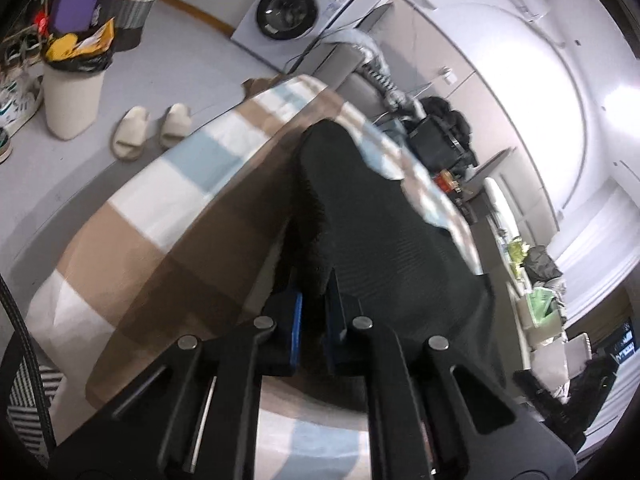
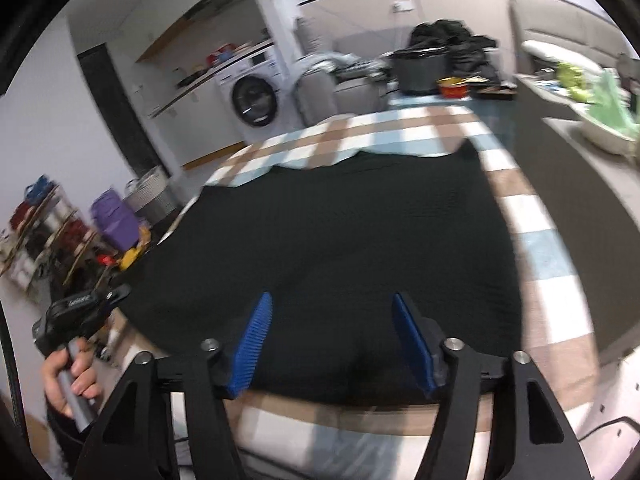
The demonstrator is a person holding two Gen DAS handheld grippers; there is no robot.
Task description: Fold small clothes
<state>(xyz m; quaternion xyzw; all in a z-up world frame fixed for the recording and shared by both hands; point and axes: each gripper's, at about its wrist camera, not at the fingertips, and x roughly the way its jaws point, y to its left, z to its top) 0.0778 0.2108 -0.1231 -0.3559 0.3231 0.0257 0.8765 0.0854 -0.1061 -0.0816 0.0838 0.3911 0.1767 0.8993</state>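
Garment: black knit cloth (image 2: 332, 232) lies spread flat on your checked bedcover (image 2: 536, 248), its long axis running across your right wrist view.
Left gripper (image 1: 314, 316): your jaws are pinched tight on a bunched edge of the cloth, lifting it.
Right gripper (image 2: 332, 340): your jaws stand wide, empty, over the near hem.
Nearer hand: your left already holds; your right must drop straight ahead onto the hem.

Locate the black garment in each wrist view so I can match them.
Left wrist: black garment runs from centre to lower right, pinched in the left gripper.
Right wrist: it spreads across the centre, beyond the open right gripper.
Shared landmark: washing machine.
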